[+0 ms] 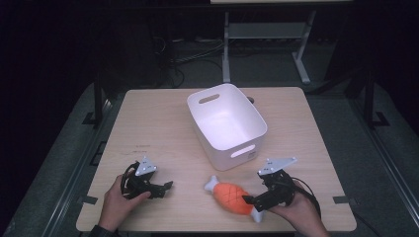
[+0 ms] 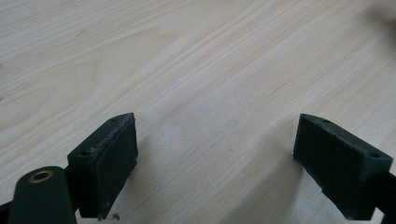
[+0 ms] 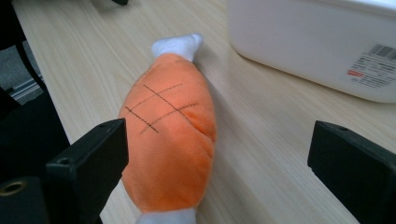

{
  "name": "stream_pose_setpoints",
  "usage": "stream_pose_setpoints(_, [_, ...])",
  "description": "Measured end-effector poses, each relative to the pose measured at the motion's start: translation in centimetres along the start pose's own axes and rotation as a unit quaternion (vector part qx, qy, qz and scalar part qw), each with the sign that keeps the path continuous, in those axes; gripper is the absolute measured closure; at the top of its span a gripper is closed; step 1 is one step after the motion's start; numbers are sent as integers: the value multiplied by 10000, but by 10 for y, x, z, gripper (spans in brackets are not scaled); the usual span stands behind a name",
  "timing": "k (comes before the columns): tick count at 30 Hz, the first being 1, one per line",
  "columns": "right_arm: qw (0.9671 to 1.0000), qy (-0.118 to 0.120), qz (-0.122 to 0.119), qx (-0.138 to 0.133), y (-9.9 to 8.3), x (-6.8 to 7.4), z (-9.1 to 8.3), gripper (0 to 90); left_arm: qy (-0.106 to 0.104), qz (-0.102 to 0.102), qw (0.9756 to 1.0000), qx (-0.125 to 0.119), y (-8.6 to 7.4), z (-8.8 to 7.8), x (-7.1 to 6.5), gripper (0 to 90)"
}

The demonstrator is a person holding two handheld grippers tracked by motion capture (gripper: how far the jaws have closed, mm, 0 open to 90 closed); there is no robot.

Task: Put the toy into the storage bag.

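Right gripper view is showing the soft orange plush drumstick toy [image 3: 170, 135] lying between the open right gripper [image 3: 217, 172]; probably light and squashy, so gripping its thick middle seems best.

Each black claw [image 1: 168, 186] carries a grey three-cornered top plate, blocky screwed pads [image 2: 109, 161], and a trailing black cable.

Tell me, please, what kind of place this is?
Probably a lab or test room: a dark space, one bare wooden table, cables on the floor behind it, and a second table's metal legs.
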State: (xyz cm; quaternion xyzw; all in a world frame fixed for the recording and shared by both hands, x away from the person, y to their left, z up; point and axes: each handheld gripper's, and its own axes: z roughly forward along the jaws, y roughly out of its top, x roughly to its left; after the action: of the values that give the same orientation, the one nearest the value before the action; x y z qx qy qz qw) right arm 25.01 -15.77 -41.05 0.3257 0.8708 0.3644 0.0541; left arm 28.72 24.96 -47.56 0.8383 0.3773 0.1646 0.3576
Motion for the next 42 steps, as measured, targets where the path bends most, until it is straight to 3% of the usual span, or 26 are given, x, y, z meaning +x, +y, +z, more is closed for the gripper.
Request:
stream_pose_setpoints(16, [9993,170,-289,131,14,14,15,48,3,-11,10000,-13,0,0,0,128])
stream_pose_setpoints(29, [9969,302,-629,371,21,26,32,48,2,-3,10000,-5,0,0,0,128])
stream_pose_setpoints(42, [9948,225,-781,614,25,31,44,49,0,-2,10000,-1,0,0,0,128])
